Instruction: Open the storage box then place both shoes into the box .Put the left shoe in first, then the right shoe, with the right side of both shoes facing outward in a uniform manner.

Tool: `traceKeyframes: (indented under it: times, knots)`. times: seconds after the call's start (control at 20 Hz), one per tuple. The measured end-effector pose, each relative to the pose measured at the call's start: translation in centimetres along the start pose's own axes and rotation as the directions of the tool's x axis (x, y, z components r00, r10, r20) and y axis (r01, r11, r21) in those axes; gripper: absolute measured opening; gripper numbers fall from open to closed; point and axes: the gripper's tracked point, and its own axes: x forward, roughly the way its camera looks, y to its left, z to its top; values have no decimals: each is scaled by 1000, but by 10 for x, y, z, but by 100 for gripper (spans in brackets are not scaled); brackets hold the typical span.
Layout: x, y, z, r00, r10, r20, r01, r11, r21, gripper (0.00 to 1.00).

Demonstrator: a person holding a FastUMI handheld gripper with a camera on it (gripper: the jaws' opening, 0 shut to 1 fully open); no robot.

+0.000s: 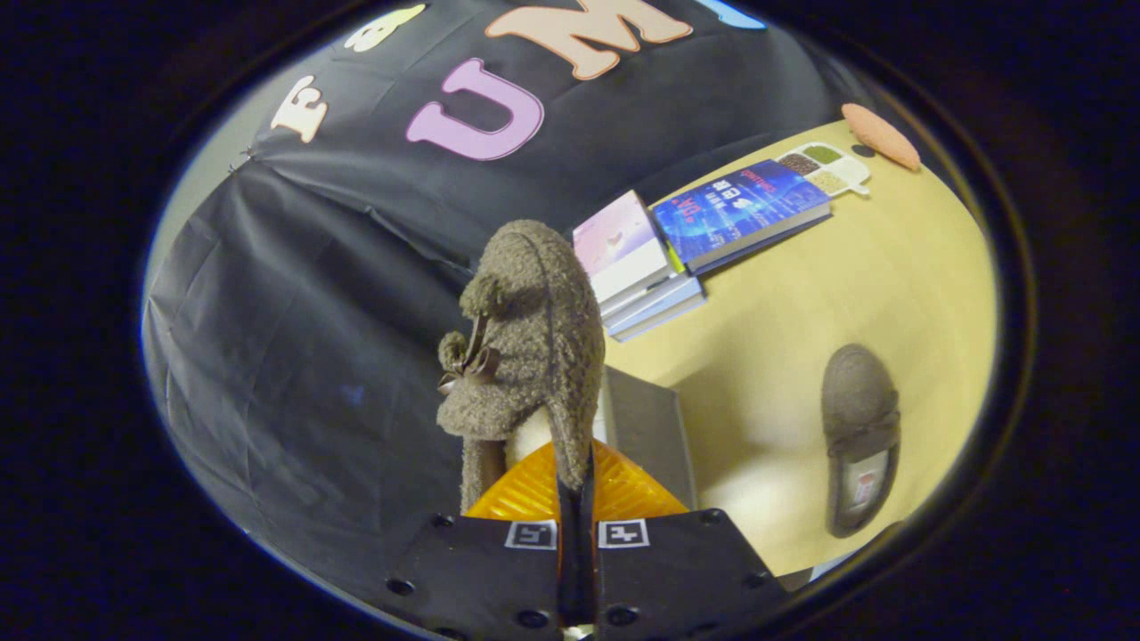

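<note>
A fuzzy brown shoe with a small bow hangs in the air, tipped on end, with my gripper shut on the edge of its opening. Just behind it stands the grey storage box; only one corner and side of it show, and I cannot tell whether it is open. The second brown shoe lies flat on the yellow table, off to the right of the fingers, with its opening turned toward me.
Beyond the box lies a stack of books with a blue book beside it. Farther back sit a small white tray of grains and an orange oval pad. Black cloth wall closes the left and back.
</note>
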Motion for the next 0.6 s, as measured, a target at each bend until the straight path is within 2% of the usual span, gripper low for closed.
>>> traceKeyframes:
  times: [0.2,0.6]
  knots:
    - [19,20,-30,997,8,-75,-10,1000,-21,4]
    - [71,20,-115,967,-68,-246,56,997,-55,3]
